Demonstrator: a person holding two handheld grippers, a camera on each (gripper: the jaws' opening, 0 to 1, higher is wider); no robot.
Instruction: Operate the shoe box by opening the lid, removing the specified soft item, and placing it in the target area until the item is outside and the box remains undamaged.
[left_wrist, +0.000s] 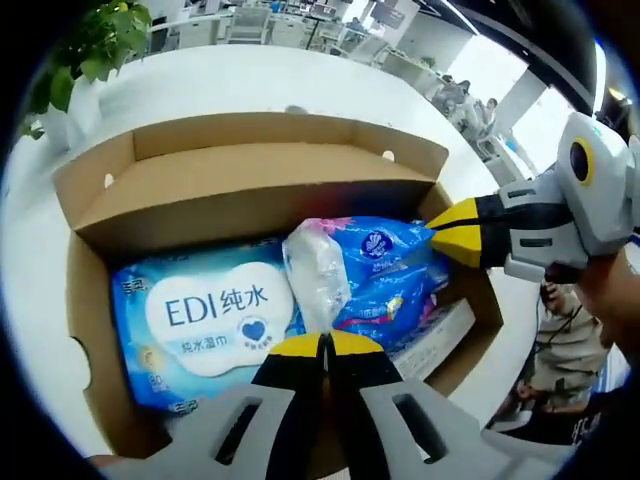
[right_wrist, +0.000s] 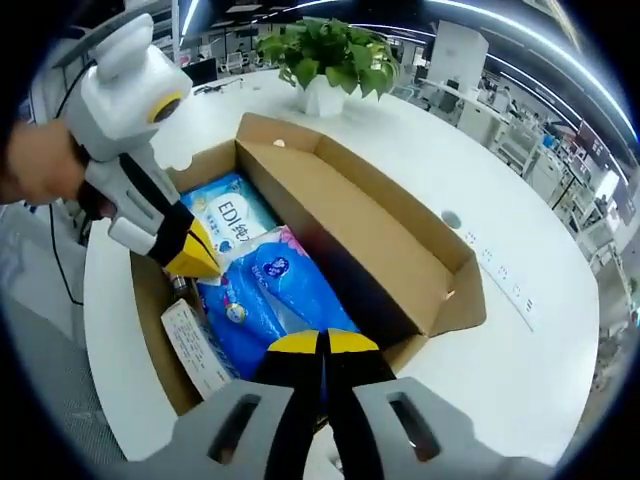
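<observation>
On the white table (right_wrist: 520, 330): open shoe box (left_wrist: 250, 185) with both grippers working at its contents.

The box lid stands folded back on the far side in the left gripper view. Inside lie a wet-wipe pack (left_wrist: 200, 320) printed "EDI" on the left, a blue soft pack (left_wrist: 385, 270) with a crumpled clear end on the right, and a white card (right_wrist: 195, 350) against the box wall. The left gripper (left_wrist: 325, 345) reaches down over the near edge of the box, its yellow-tipped jaws pressed together at the clear end of the blue soft pack; whether plastic is caught between them cannot be told. The right gripper (left_wrist: 455, 232) enters from the right, held by a hand (left_wrist: 610, 290), its jaws closed to a point touching the pack's far-right edge; a grip cannot be confirmed. A potted plant (right_wrist: 325, 60) stands on the table beyond the box.
</observation>
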